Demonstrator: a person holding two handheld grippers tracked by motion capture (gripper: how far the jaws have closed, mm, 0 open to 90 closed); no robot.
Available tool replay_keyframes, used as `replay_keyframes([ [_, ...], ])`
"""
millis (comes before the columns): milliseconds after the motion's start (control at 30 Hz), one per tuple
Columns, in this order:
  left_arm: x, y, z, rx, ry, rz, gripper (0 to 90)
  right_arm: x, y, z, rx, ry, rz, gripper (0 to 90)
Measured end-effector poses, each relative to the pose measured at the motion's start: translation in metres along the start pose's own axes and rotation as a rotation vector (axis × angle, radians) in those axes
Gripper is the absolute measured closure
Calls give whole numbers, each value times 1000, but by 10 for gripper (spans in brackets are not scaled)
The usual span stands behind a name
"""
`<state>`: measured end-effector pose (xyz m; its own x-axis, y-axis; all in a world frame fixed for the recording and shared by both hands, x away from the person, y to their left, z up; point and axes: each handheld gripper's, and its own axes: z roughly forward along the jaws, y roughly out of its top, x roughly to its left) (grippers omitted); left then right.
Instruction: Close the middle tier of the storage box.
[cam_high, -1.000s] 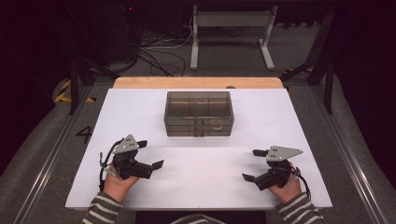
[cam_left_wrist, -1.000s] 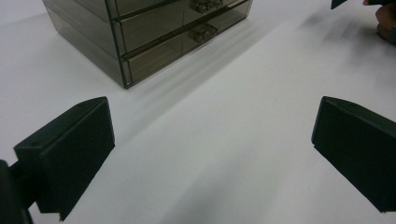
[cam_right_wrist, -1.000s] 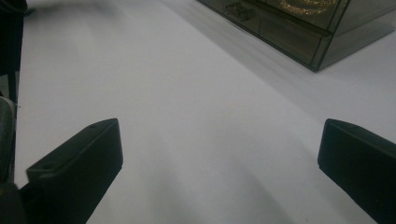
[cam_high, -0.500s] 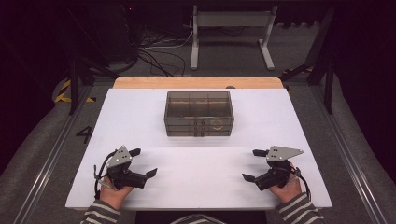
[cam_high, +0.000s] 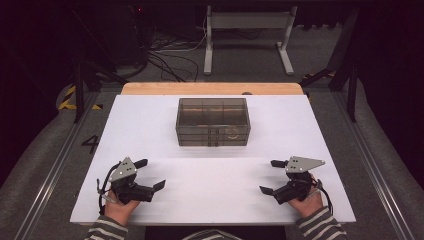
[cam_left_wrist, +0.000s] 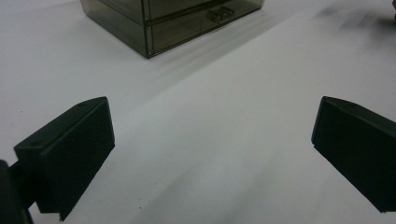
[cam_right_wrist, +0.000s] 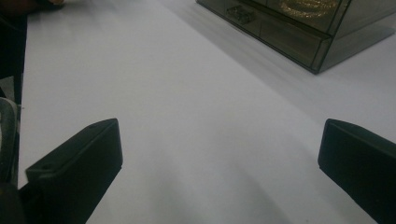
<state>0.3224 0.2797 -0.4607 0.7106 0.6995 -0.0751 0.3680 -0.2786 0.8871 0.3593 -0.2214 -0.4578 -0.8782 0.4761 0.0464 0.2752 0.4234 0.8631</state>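
A smoked see-through drawer box (cam_high: 212, 121) stands on the white tabletop (cam_high: 145, 125), a little beyond the middle. Something round and gold-coloured (cam_high: 231, 133) lies in its right side. Near the front edge at the left, my left gripper (cam_high: 150, 174) is open, with nothing between its jaws. My right gripper (cam_high: 269, 176) sits open and empty near the front edge at the right. Both point inward across bare tabletop. The left gripper view has the box (cam_left_wrist: 173, 18) far ahead beyond the open left gripper (cam_left_wrist: 212, 154). The right gripper view shows the box (cam_right_wrist: 299, 23) ahead of the open right gripper (cam_right_wrist: 219, 163).
A wooden strip (cam_high: 210, 88) runs along the table's far edge. Beyond it are floor cables (cam_high: 170, 55) and a metal stand (cam_high: 247, 30). Rails flank the table on both sides. A wide stretch of white surface separates the grippers from the box.
My left gripper has drawn back toward the front edge and slightly left. The right gripper and the box have not moved.
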Motion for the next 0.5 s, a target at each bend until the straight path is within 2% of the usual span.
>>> replay_keyframes([
  [133, -3, 1, 2, 17, 9, 31, 0, 0, 0, 0, 0, 0, 0, 7],
  [333, -5, 2, 3, 24, 12, 55, 0, 0, 0, 0, -1, 0, 2, 6],
  [400, -5, 2, 3, 24, 12, 54, 0, 0, 0, 0, -2, 0, 2, 6],
  [500, -5, 3, 2, 14, -12, 17, 0, 0, 0, 0, -3, 2, 3, 6],
])
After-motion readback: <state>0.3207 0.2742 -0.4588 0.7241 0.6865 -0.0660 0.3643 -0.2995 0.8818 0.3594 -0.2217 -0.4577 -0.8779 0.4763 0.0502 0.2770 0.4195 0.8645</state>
